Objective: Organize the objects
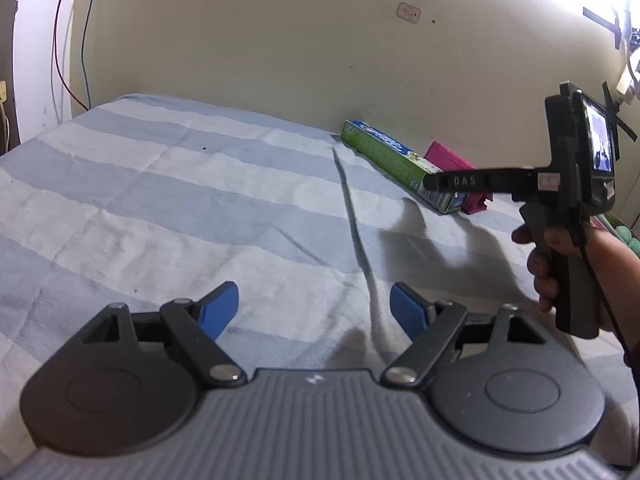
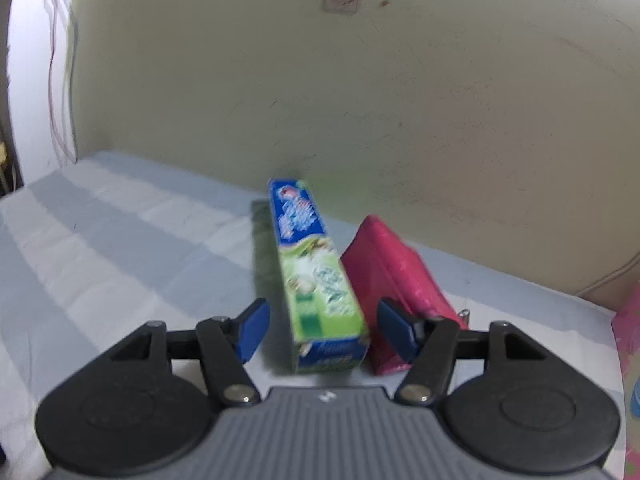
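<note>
A green and blue toothpaste box [image 2: 316,280] lies on the striped bedsheet [image 2: 120,240], pointing toward the wall. A pink pouch [image 2: 396,284] lies against its right side. My right gripper [image 2: 324,330] is open, its blue pads on either side of the box's near end, not touching it. In the left wrist view the box [image 1: 396,164] and pouch [image 1: 448,156] lie at the far right by the wall, with the right gripper [image 1: 430,182] seen side-on in front of them. My left gripper [image 1: 314,312] is open and empty over the sheet.
A cream wall [image 2: 360,100] runs right behind the objects. Wires [image 1: 60,40] hang at the far left. A pink patterned thing [image 2: 628,328] and a blue thing [image 2: 636,400] sit at the right edge. A fold [image 1: 356,232] runs down the sheet.
</note>
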`<state>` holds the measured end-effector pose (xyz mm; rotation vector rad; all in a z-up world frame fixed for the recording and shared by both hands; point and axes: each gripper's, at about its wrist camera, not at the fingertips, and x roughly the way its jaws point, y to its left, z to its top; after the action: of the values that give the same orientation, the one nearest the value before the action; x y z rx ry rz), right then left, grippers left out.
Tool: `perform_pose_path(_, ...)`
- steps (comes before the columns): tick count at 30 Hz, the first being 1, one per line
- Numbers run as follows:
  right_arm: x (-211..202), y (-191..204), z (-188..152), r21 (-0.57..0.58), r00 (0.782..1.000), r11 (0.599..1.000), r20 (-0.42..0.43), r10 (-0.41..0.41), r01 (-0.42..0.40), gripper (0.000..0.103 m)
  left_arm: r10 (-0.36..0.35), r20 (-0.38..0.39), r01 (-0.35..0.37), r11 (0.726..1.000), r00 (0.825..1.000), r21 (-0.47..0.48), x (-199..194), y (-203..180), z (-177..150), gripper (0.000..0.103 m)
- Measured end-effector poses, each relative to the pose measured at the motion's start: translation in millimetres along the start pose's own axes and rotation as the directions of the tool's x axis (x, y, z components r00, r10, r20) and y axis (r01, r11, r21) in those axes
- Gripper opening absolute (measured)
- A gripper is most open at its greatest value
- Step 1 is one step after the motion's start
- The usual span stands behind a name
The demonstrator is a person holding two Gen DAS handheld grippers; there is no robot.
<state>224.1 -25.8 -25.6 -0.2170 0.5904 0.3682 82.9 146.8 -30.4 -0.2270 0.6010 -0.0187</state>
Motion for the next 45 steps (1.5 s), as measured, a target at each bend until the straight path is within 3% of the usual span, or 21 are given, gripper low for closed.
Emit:
perform_pose_path(4, 15.6, 0.8, 4.4, -0.04, 0.998, 0.999, -0.053, 0.028, -0.03, 0.061, -0.002, 0.002, 0.002, 1.0, 1.0, 0.003, -0.5, -0.3, -0.1, 0.084)
perform_pose_path(6, 23.5, 3.4, 0.0, -0.055, 0.995, 0.998, -0.093, 0.023, -0.028, 0.044, -0.008, 0.005, 0.008, 1.0, 1.0, -0.01, -1.6, 2.3, 0.1, 0.084)
perform_pose_path(10, -3.3, 9.4, -15.8, -0.055, 0.995, 0.996, -0.068, 0.071, -0.075, 0.04, -0.022, 0.007, 0.023, 0.999, 1.0, -0.043, -1.5, 8.2, 1.1, 0.085)
perform_pose_path(17, -117.9, -4.8, -90.6, -0.207, 0.959, 0.937, -0.071, 0.273, -0.282, 0.041, -0.027, 0.003, 0.027, 0.999, 1.0, -0.03, -0.8, 6.9, 1.9, 0.086)
perform_pose_path(21, -193.4, -39.7, -145.1, -0.266, 0.942, 0.904, -0.063, 0.33, -0.335, 0.041, -0.027, 0.0, 0.027, 0.999, 1.0, -0.023, -1.0, 6.4, 1.4, 0.087)
perform_pose_path(25, -241.4, -93.9, -185.3, -0.169, 0.963, 0.949, -0.068, 0.259, -0.267, 0.042, -0.029, -0.007, 0.029, 1.0, 1.0, -0.007, -1.9, 4.1, 0.3, 0.088)
perform_pose_path(28, -283.9, -124.1, -219.1, -0.068, 0.984, 0.982, -0.06, 0.17, -0.174, 0.043, -0.025, -0.016, 0.025, 0.999, 1.0, 0.022, -1.5, -2.4, -0.2, 0.088)
perform_pose_path(31, -311.7, -153.2, -248.5, 0.036, 0.997, 0.998, -0.046, 0.06, -0.058, 0.05, -0.004, -0.021, 0.005, 0.997, 1.0, 0.083, -1.5, -15.7, -1.6, 0.088)
perform_pose_path(34, -329.4, -179.9, -260.0, 0.114, 0.999, 0.993, -0.032, -0.032, 0.035, 0.055, -0.039, -0.046, 0.042, 0.996, 0.998, 0.08, -0.6, -28.0, -2.7, 0.088)
perform_pose_path(38, -338.1, -200.3, -271.9, 0.201, 0.98, 0.96, -0.025, -0.195, 0.196, 0.057, -0.101, -0.076, 0.107, 0.991, 0.992, 0.084, -1.3, -55.9, -1.9, 0.088)
perform_pose_path(41, -345.8, -218.4, -284.7, 0.295, 0.971, 0.926, -0.018, -0.24, 0.234, 0.058, -0.163, -0.093, 0.173, 0.978, 0.982, 0.119, -6.3, -84.3, -1.7, 0.088)
perform_pose_path(45, -349.4, -221.8, -295.9, 0.335, 0.969, 0.914, 0.011, -0.245, 0.227, 0.059, -0.24, -0.134, 0.26, 0.952, 0.961, 0.16, -12.4, -123.1, -10.3, 0.088)
